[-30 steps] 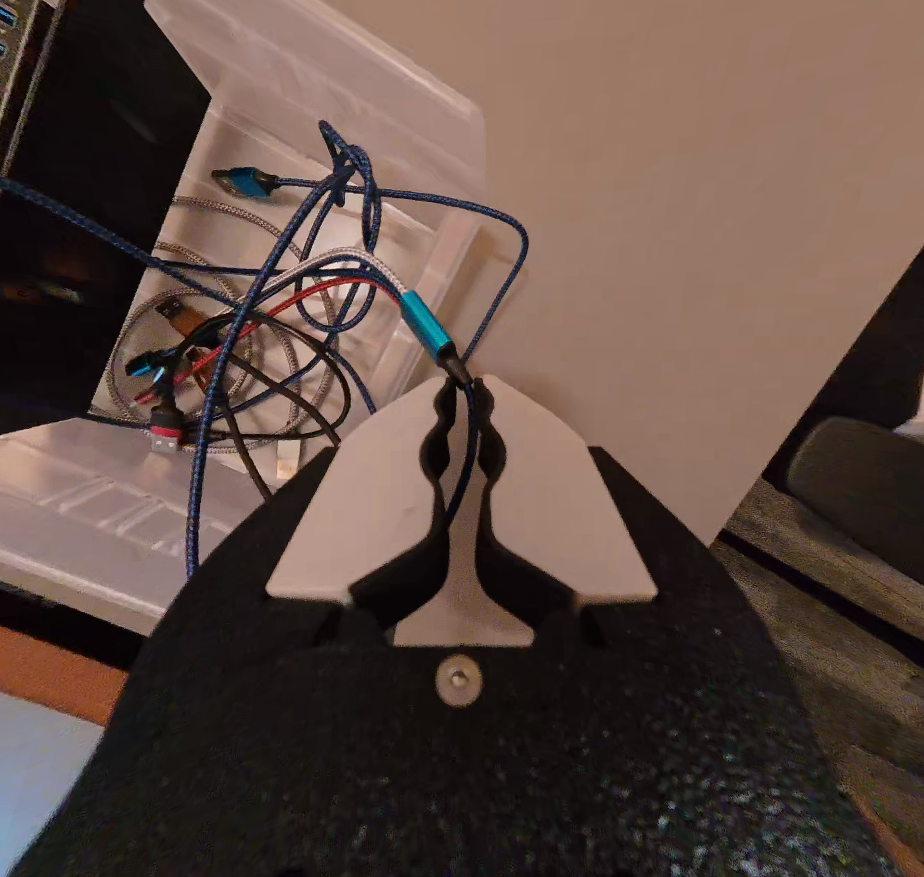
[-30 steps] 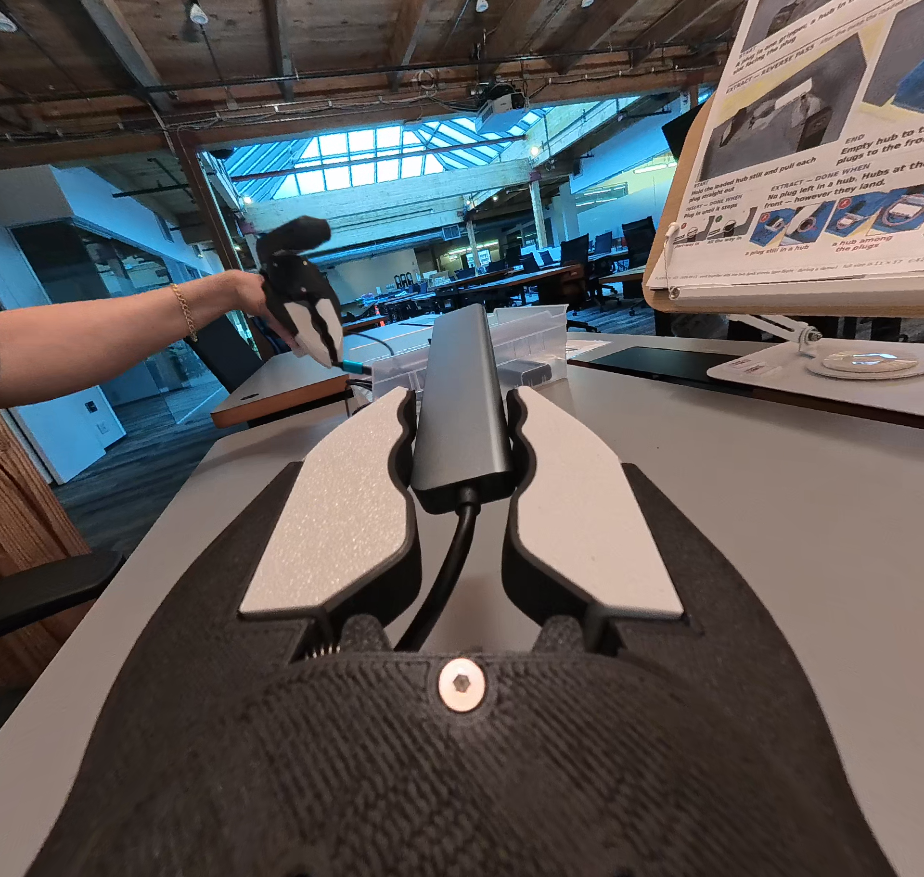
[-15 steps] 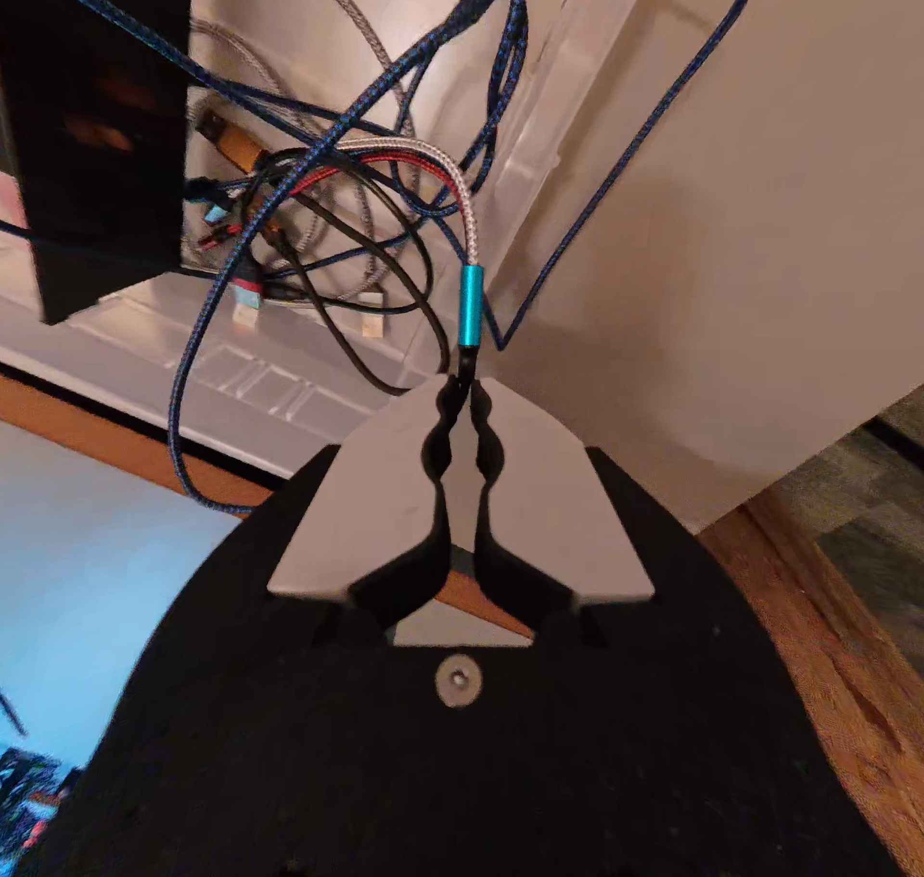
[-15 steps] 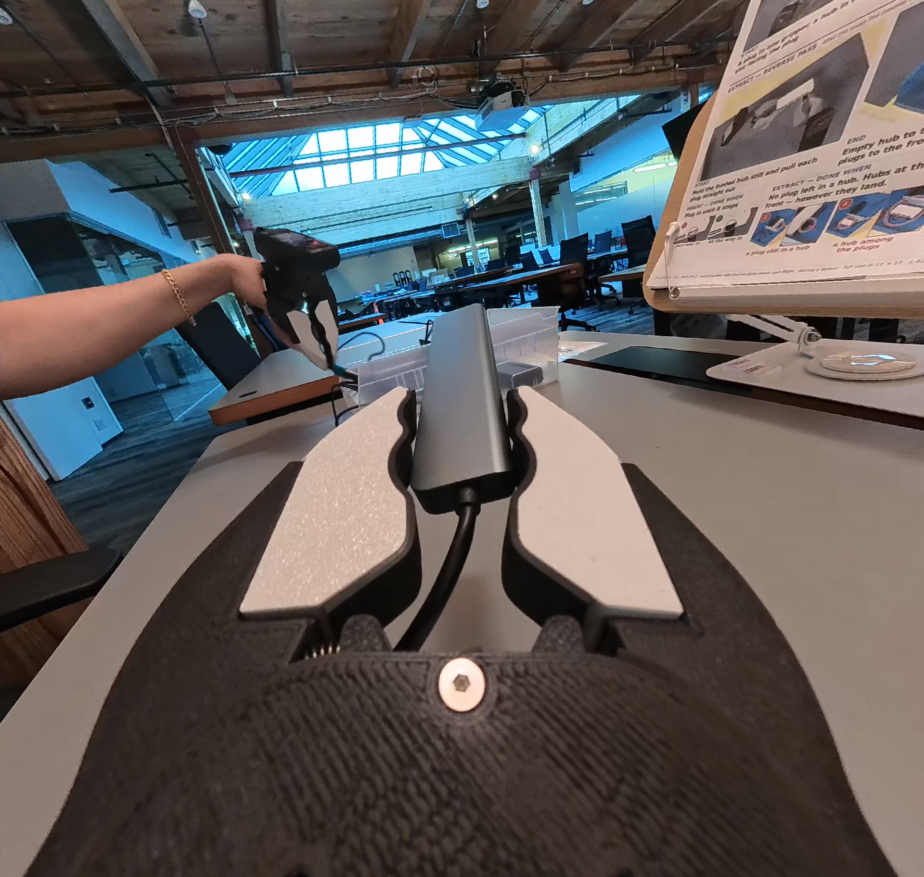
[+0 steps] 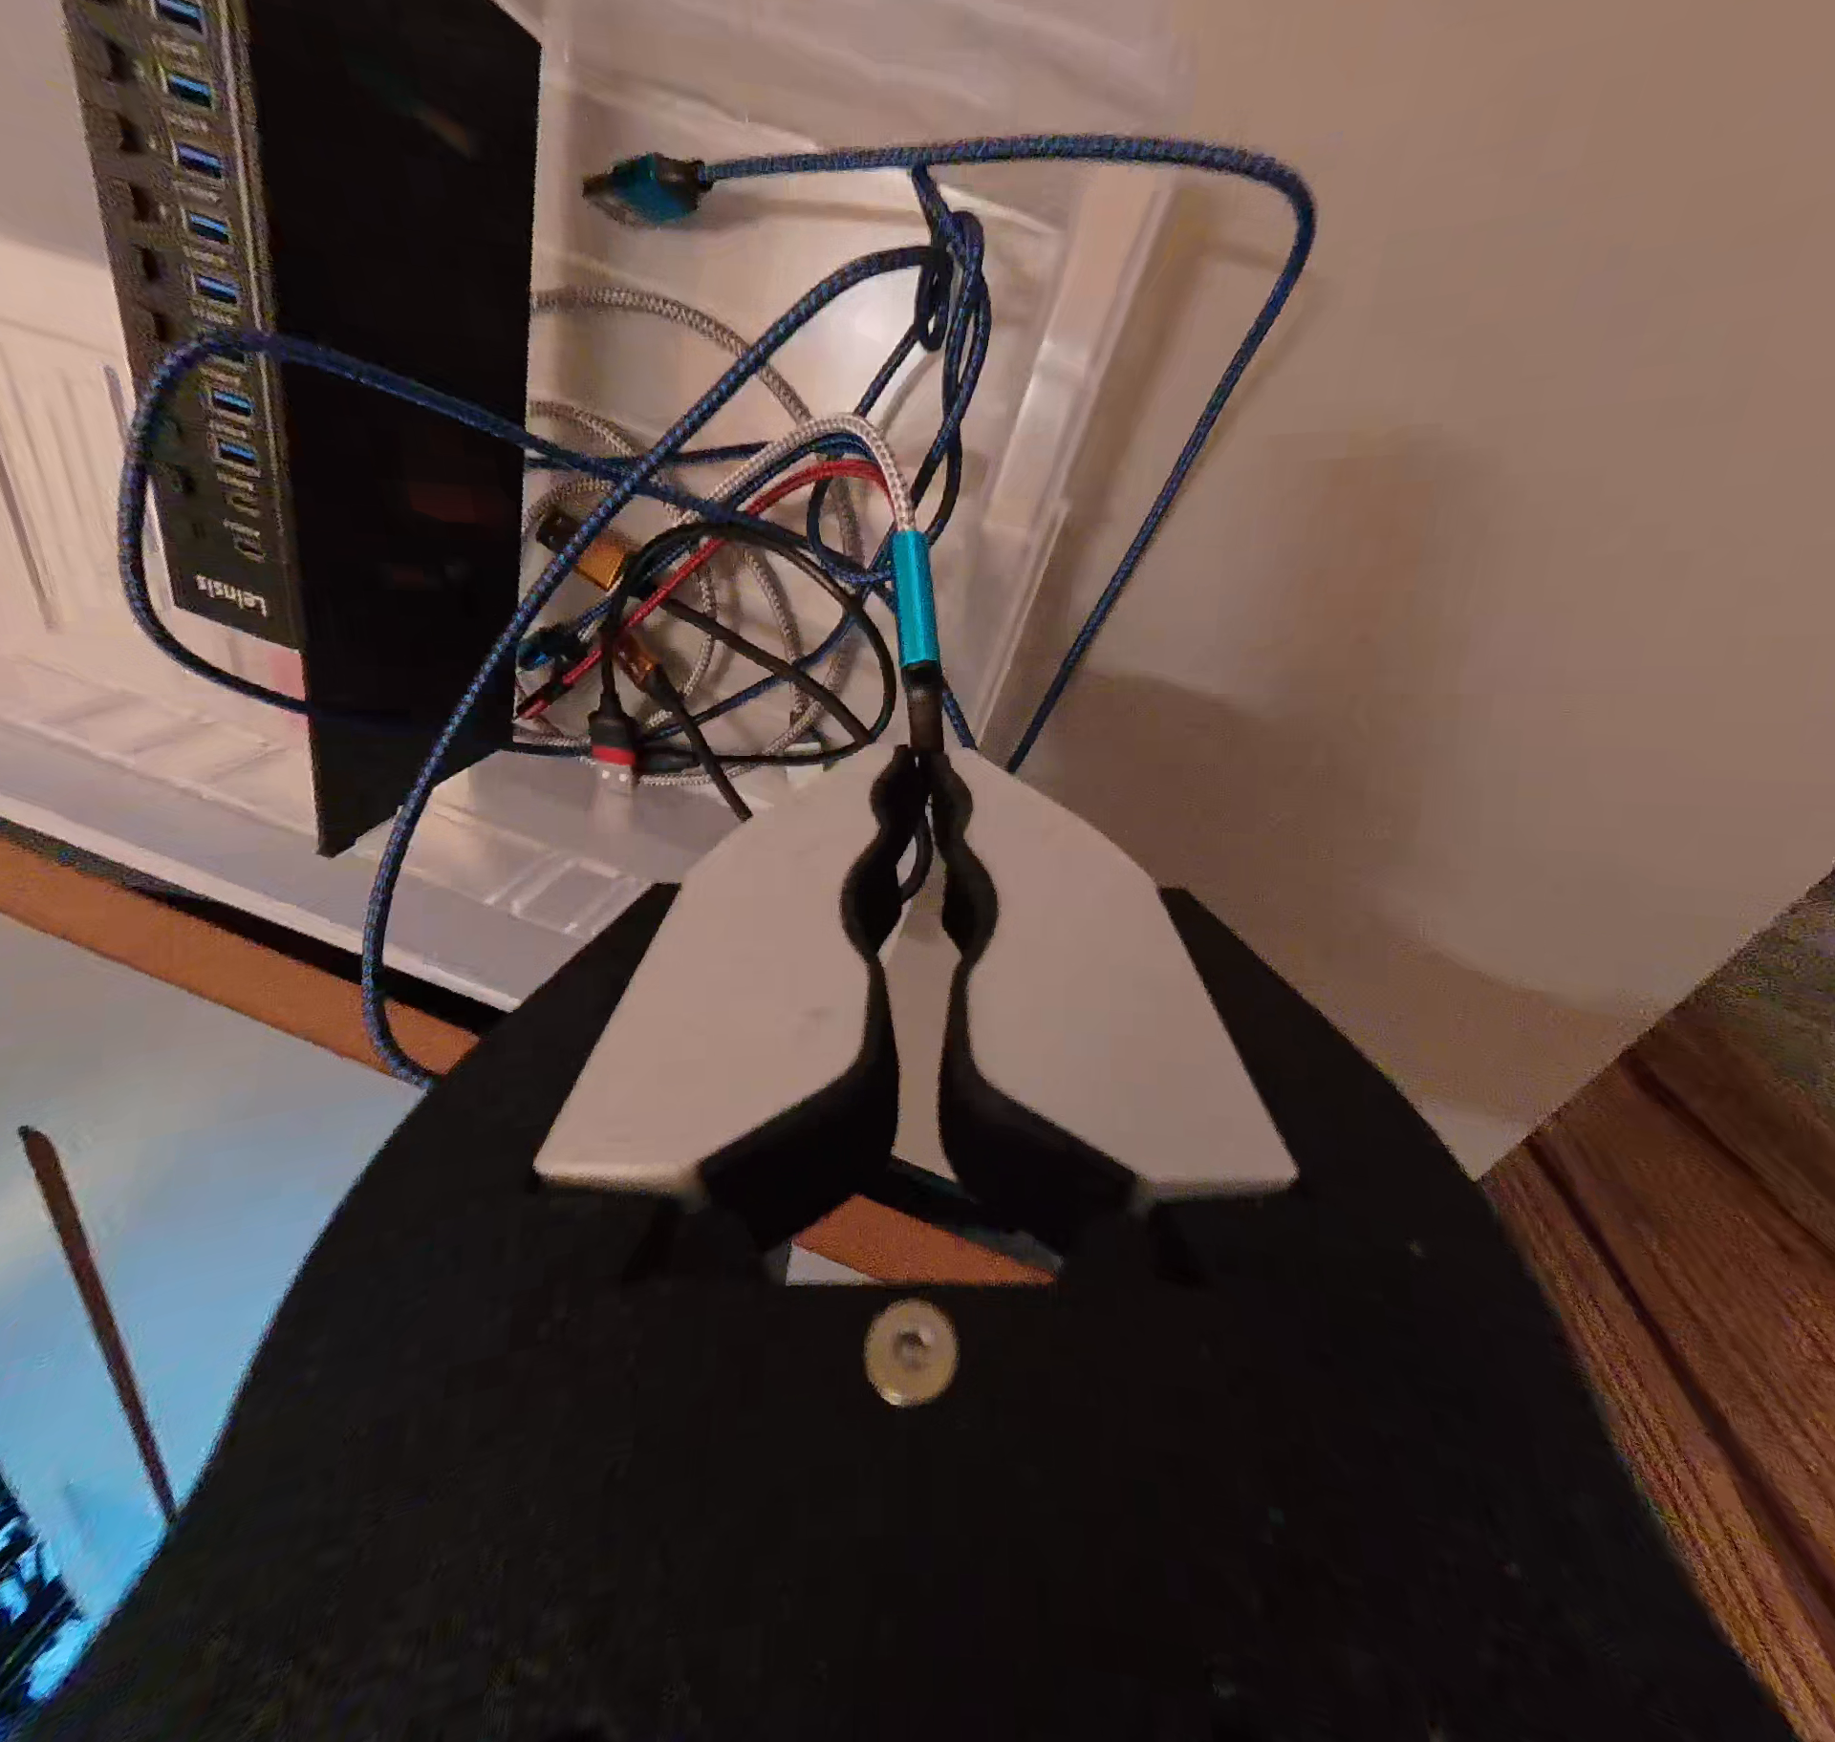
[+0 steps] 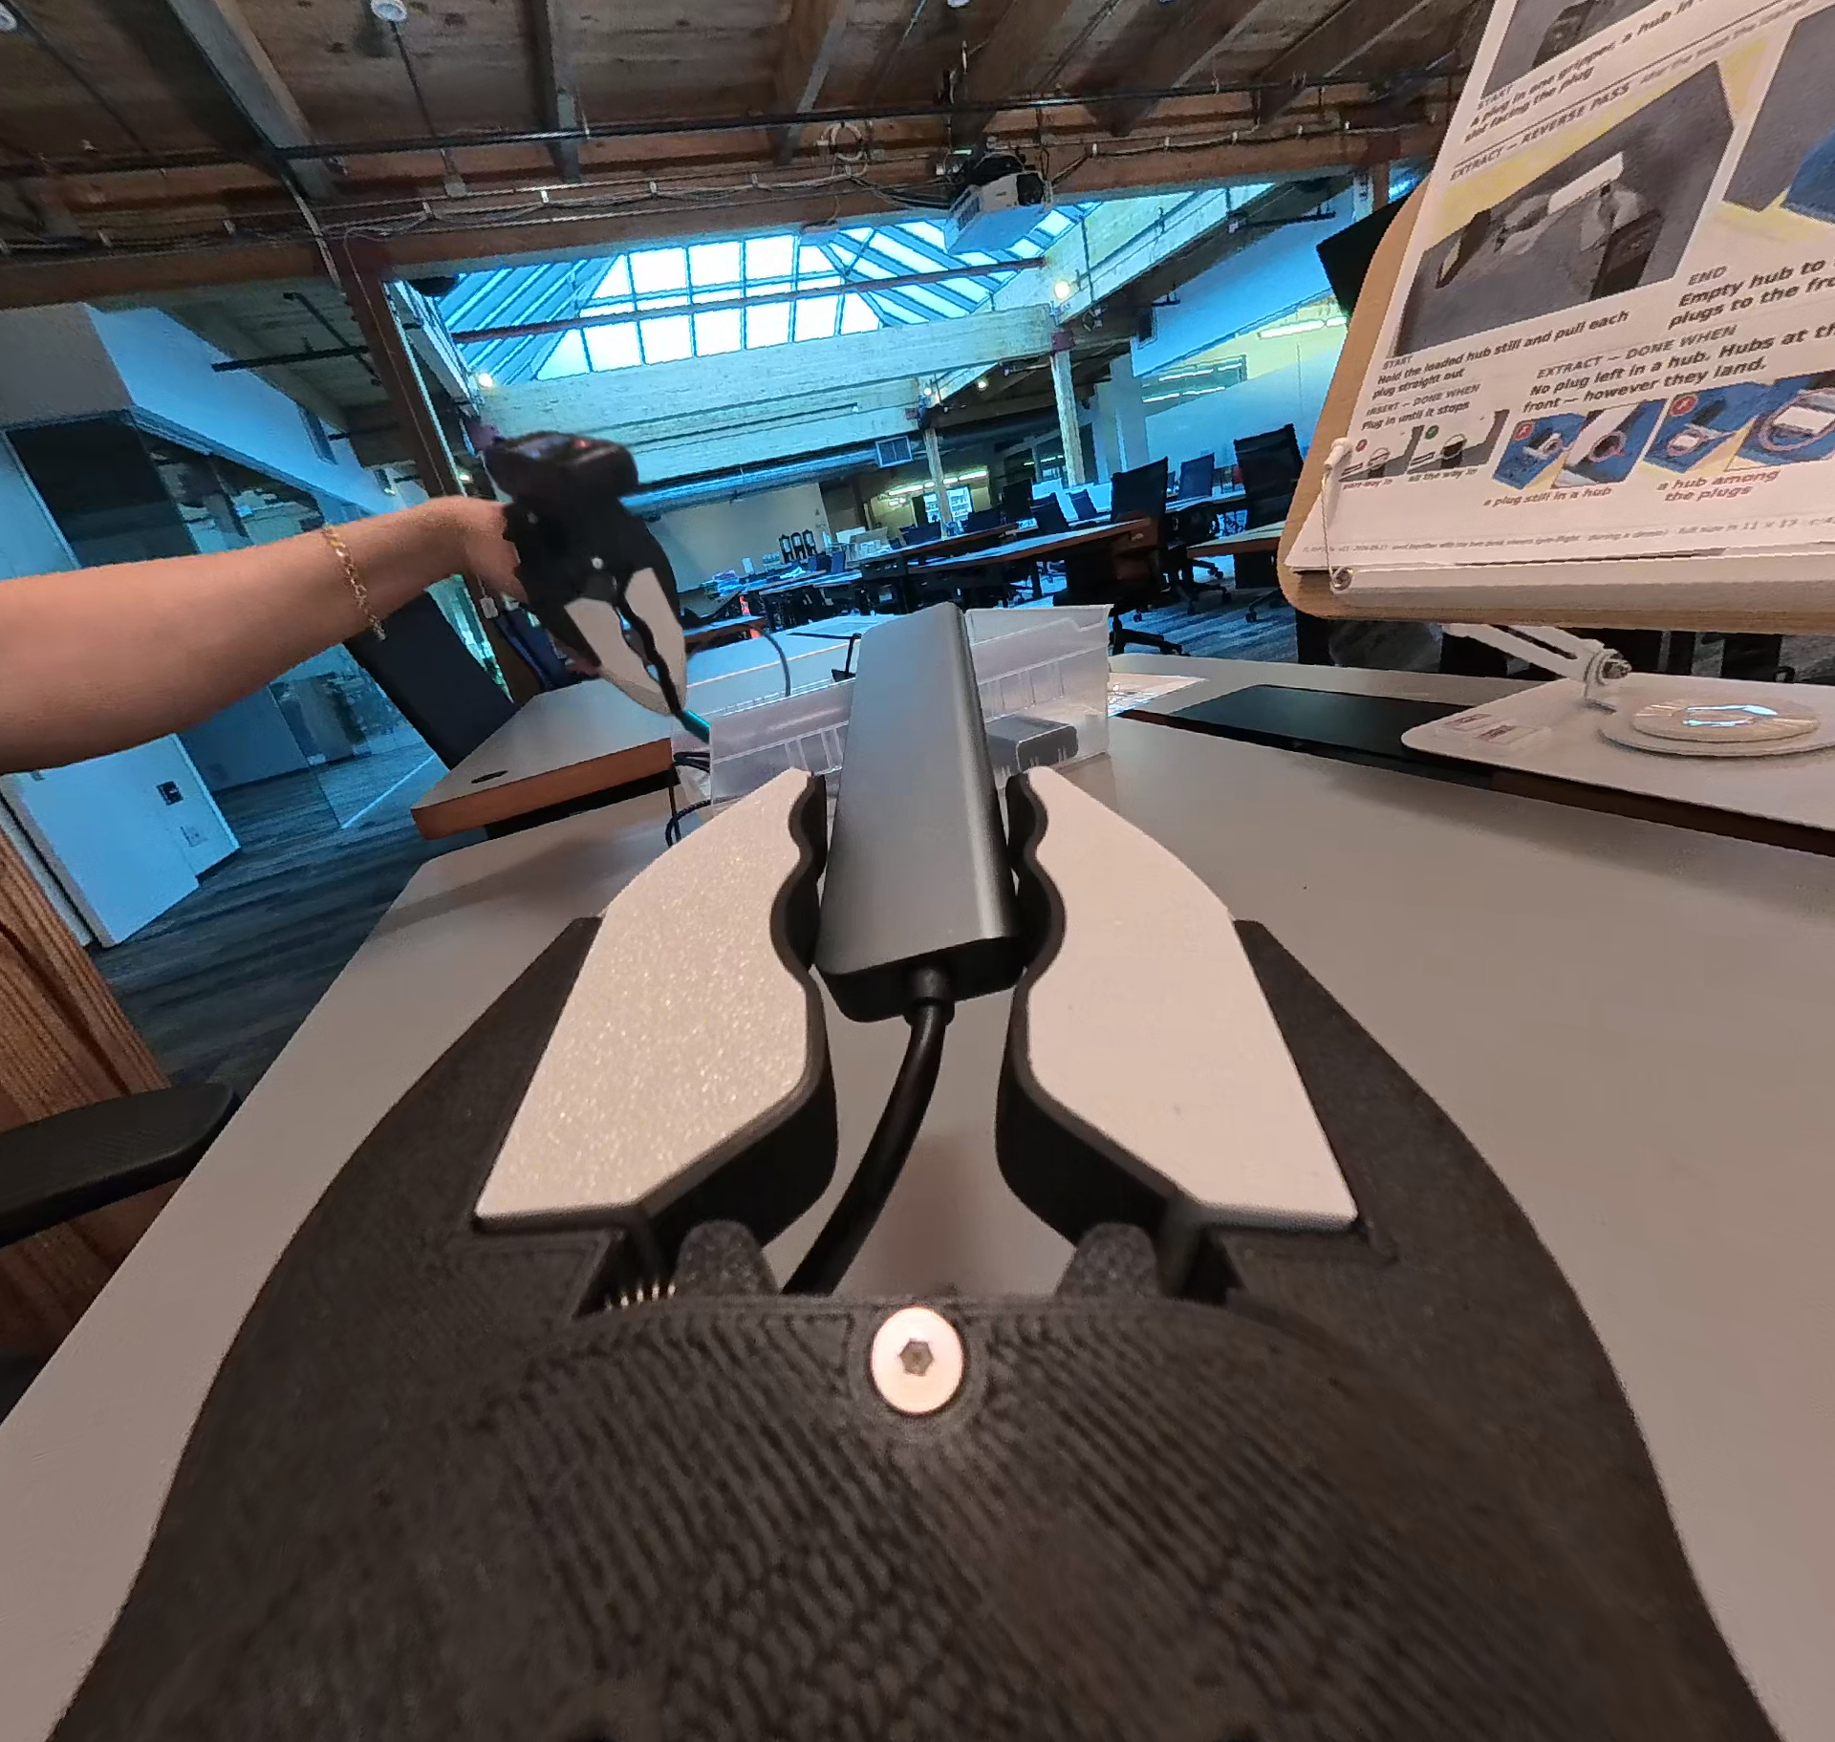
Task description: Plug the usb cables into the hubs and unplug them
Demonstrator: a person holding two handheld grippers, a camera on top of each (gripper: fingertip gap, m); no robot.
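Observation:
My left gripper (image 5: 923, 766) is shut on the thin black lead of a cable with a teal sleeve (image 5: 914, 602), held above a clear plastic bin (image 5: 1102, 324). The bin holds a tangle of cables (image 5: 715, 602). A blue braided cable with a teal USB plug (image 5: 650, 190) loops out over the bin's edge. A black multi-port hub (image 5: 387, 384) stands in the bin at the left. My right gripper (image 6: 918, 791) is shut on a slim grey hub (image 6: 914, 771) above the grey table (image 6: 1489, 999). The hub's black cord (image 6: 884, 1099) runs back between the fingers. The left gripper (image 6: 635, 642) also shows in the right wrist view, over the bin (image 6: 1033, 652).
A person's bare arm with a bracelet (image 6: 248, 612) reaches in from the left. An instruction sheet on a wooden board (image 6: 1638, 255) stands at the right on a white stand base (image 6: 1628, 731). A wood-edged side table (image 6: 556, 761) lies beyond the bin. A wooden floor (image 5: 1688, 1248) shows past the table edge. The grippers' ends are close to 40 cm from one another.
My left gripper has tilted and swung over the bin, still holding the cable; the black hub has come into its view. The right gripper and grey hub have not moved.

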